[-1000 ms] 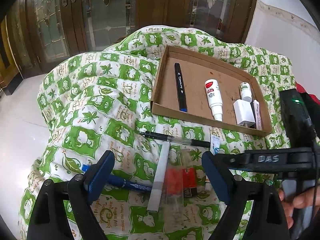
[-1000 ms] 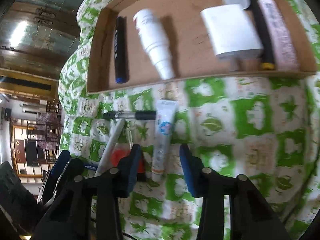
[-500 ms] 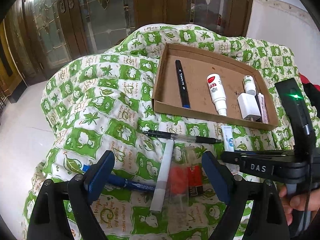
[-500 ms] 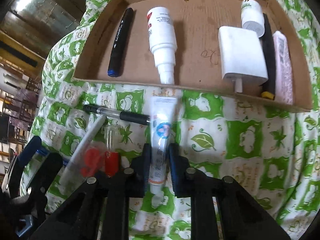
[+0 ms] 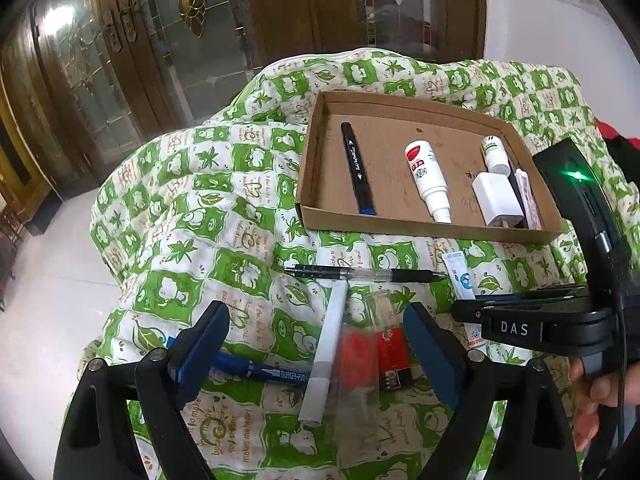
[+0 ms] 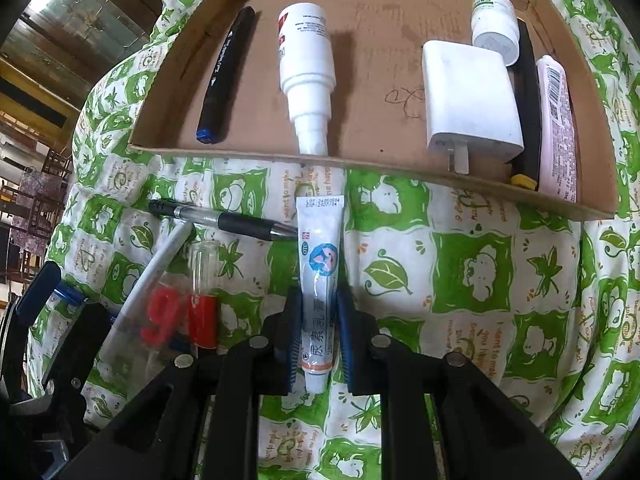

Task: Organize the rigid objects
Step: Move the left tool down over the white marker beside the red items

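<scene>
My right gripper is shut on a white ointment tube lying on the green patterned cloth, just below the cardboard tray. In the tray lie a black marker, a white spray bottle, a white charger, a small white bottle and a pink tube. My left gripper stands open over a white pen, a red lighter and a clear vial. A black pen and a blue marker also lie on the cloth.
The cloth drapes over a raised surface and falls away at the left toward a white tiled floor. Dark wooden doors with glass panes stand behind. A person's hand holds the right gripper at the lower right.
The right gripper's jaws closed from apart onto the ointment tube, and its view swung so the tray sits more level. The left gripper kept open and shifted only slightly.
</scene>
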The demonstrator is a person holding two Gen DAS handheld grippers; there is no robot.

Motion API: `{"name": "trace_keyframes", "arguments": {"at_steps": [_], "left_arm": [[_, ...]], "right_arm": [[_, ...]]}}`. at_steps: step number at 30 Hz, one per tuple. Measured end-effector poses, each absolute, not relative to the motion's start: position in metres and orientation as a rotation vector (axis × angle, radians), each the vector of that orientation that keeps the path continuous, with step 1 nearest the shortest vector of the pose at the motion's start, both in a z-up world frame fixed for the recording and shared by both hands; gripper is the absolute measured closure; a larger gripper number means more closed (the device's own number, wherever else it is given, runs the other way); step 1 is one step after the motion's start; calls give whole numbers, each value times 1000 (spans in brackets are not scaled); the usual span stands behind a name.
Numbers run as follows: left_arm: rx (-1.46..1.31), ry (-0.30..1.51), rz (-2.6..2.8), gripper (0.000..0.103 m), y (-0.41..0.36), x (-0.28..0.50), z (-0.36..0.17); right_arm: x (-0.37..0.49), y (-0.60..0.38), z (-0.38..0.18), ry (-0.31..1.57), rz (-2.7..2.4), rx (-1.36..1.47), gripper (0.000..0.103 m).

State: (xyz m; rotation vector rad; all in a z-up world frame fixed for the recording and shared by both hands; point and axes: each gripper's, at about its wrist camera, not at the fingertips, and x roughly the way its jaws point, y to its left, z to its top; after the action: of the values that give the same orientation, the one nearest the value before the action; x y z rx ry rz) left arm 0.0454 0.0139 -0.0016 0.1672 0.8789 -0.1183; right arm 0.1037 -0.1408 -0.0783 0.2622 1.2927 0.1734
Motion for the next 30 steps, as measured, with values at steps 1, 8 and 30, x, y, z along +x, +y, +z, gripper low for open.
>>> {"name": "trace_keyframes", "arguments": {"at_steps": [1,8,30], "left_arm": [[173,876,-118,12,13,45,-2],[188,872,-117,12,11,44,-2],[209,872,-110,12,8,44,-3]], "right_arm": [[104,-140,-79,1293,173,263,87],[103,-137,-79,1289,172,236,86],[102,-137,-77,1288,173,240,87]]}}
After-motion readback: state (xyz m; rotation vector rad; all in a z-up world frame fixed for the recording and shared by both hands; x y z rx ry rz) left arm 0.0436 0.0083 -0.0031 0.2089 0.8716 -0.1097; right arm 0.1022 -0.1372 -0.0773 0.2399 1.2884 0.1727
